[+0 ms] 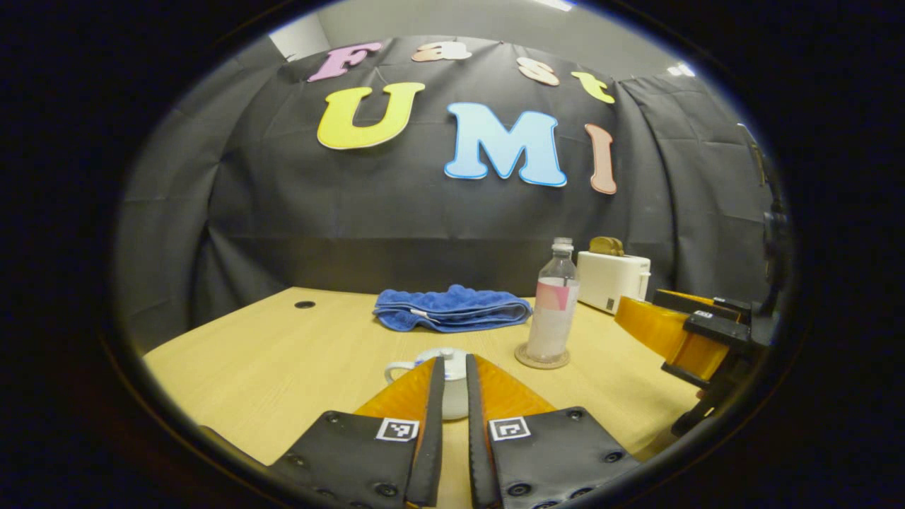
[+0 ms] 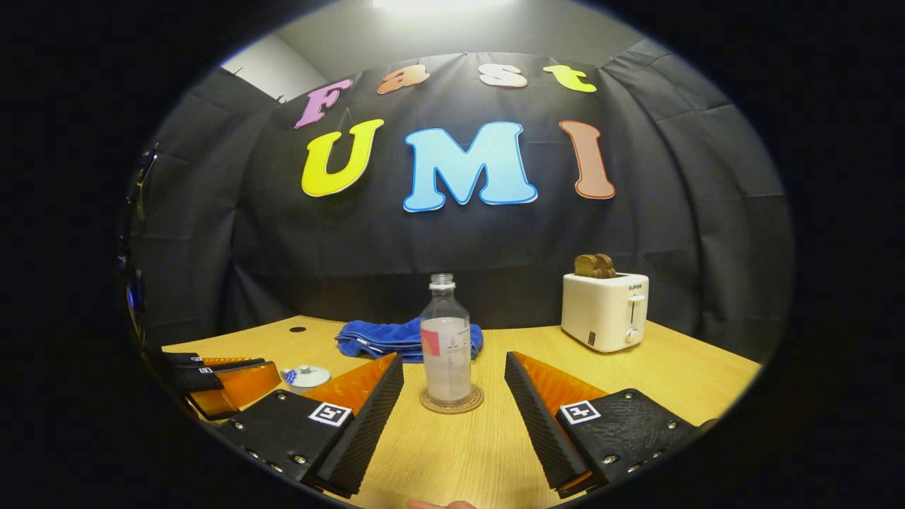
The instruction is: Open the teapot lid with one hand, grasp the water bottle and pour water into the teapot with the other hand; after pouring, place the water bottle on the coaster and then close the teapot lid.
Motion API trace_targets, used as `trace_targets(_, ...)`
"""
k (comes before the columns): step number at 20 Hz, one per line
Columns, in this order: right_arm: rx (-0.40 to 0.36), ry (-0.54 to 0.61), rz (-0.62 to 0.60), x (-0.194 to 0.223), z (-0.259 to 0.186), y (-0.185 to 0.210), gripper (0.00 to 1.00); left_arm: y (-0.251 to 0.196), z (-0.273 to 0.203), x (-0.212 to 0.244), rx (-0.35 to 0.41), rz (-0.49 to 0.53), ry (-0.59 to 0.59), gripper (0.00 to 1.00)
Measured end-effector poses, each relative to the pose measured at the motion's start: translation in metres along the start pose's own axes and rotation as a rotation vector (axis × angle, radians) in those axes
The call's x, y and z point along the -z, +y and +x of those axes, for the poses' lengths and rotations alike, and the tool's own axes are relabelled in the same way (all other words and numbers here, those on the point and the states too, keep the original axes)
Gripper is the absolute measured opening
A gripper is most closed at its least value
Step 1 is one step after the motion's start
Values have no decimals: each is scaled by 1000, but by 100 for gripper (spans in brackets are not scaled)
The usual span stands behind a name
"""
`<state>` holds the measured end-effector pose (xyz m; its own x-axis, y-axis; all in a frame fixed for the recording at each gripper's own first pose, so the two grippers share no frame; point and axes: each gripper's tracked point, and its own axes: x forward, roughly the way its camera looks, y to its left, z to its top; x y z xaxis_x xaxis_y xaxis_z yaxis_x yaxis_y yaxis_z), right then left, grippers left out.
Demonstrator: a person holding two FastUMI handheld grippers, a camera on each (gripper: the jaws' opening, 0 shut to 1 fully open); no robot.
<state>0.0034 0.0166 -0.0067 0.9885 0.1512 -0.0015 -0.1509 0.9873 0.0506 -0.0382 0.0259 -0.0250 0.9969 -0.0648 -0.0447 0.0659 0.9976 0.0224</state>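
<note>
1. Since the water bottle [image 2: 446, 338] stands upright on the coaster [image 2: 452, 400] with its cap off, and the lid [image 1: 445, 355] sits on the teapot [image 1: 452, 385], either nothing has begun or everything is done; I judge it more likely the end of the task, though the frames alone do not settle it.

2. If it is the start, all steps remain: lifting the lid, grasping the bottle, pouring, setting the bottle back on the coaster, closing the lid. If it is the end, only drawing both grippers away remains.

3. Seen in its own view, the left gripper [image 1: 453, 396] points at the teapot just beyond its tips. Its fingers are nearly together, with only a narrow slit between them, and they clasp nothing; whether the tips touch the pot's near side is hard to tell.

4. Seen in its own view, the right gripper [image 2: 452, 375] is spread wide, its fingers flanking the bottle on left and right but apart from it and nearer than it. It carries nothing.

5. Farther back on the table [image 2: 679, 382] lie a folded blue towel [image 2: 385, 338] behind the bottle and a white toaster [image 2: 605, 309] at the far right, both well apart from the teapot, which sits left of the bottle.
</note>
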Motion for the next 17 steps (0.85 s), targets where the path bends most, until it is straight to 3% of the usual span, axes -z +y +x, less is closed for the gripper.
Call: trace_targets(17,-12,29,-16,26,-28,34,92,2,-31,11,-52,16,-21,24)
